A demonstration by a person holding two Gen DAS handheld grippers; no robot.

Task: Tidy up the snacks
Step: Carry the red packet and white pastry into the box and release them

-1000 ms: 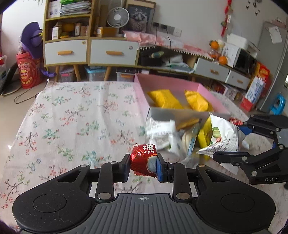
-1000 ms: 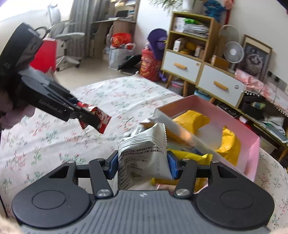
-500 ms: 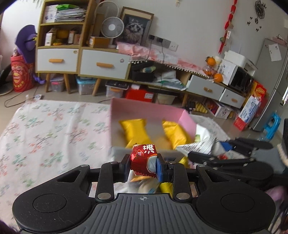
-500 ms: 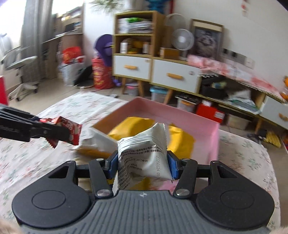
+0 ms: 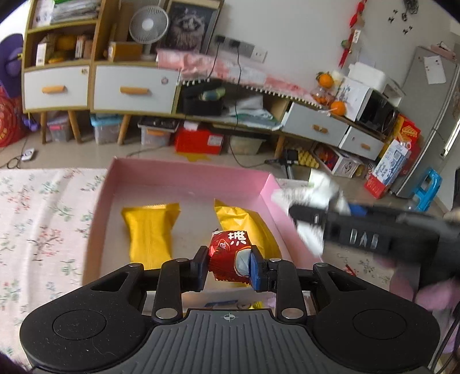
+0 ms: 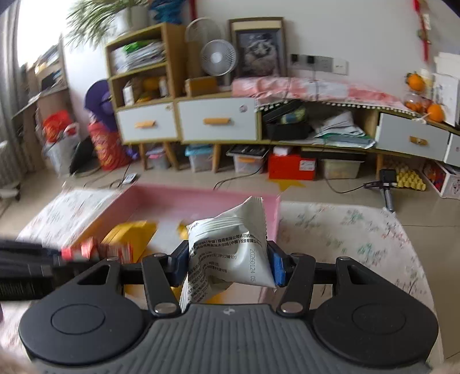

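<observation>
pink box (image 5: 184, 178) lies ahead of and below both sets of jaws, two yellow packets (image 5: 149, 230) inside. right gripper (image 6: 228, 266) clenches a white snack bag (image 6: 230, 247); left gripper (image 5: 228, 263) clenches a red snack packet (image 5: 227, 253).

i was working in a lived-in home, a living room by the look of it. a wooden shelf unit (image 6: 138, 66) held stacked papers and boxes above white drawers (image 6: 215, 122) with orange handles. a small fan (image 5: 148, 24) stood beside a framed animal picture (image 5: 191, 24). oranges (image 5: 326, 80) sat on a low cabinet near a microwave (image 5: 376, 110), storage bins (image 6: 201, 158) were tucked underneath, and a floral tablecloth (image 5: 43, 218) covered the table.
</observation>
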